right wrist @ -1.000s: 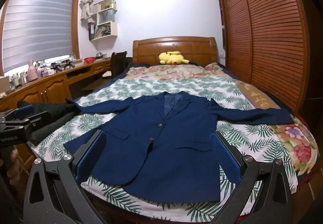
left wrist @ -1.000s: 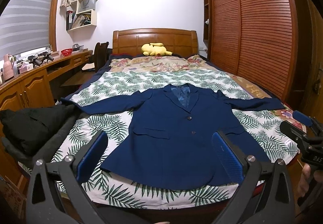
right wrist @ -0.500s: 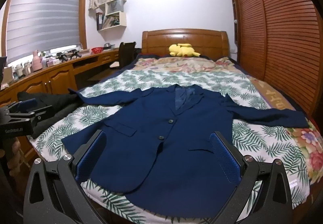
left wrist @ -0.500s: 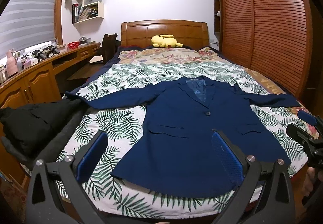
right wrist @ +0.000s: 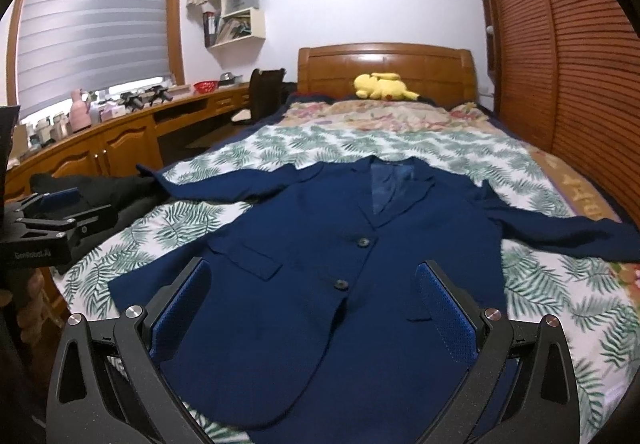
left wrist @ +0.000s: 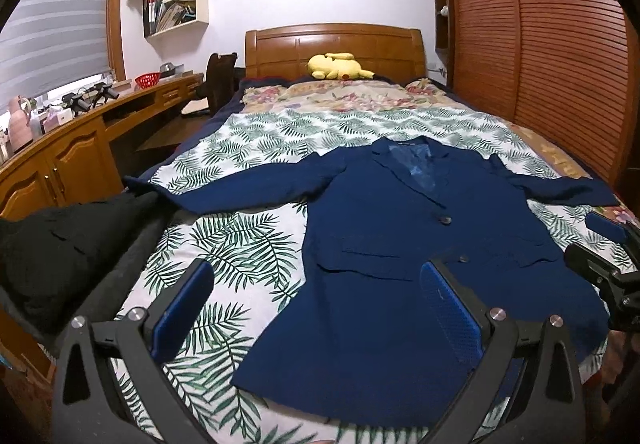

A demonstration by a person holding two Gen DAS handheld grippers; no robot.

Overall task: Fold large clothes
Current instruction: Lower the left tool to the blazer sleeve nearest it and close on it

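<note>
A navy blue suit jacket (left wrist: 404,240) lies flat and face up on the bed, buttoned, with both sleeves spread out sideways; it also shows in the right wrist view (right wrist: 328,268). My left gripper (left wrist: 316,296) is open and empty, hovering above the jacket's lower left hem and the leaf-print sheet. My right gripper (right wrist: 310,296) is open and empty above the jacket's lower front. The right gripper shows at the right edge of the left wrist view (left wrist: 608,264), and the left gripper at the left edge of the right wrist view (right wrist: 52,220).
The bed carries a leaf-print sheet (left wrist: 228,240) and a yellow plush toy (left wrist: 338,67) by the wooden headboard. A black garment (left wrist: 60,244) lies heaped at the bed's left edge. A wooden desk (left wrist: 60,148) runs along the left wall. Slatted wardrobe doors (left wrist: 560,44) stand on the right.
Both grippers have moved forward and lower toward the bed, so the jacket looks larger and nearer. Both stay open and the jacket has not moved.
</note>
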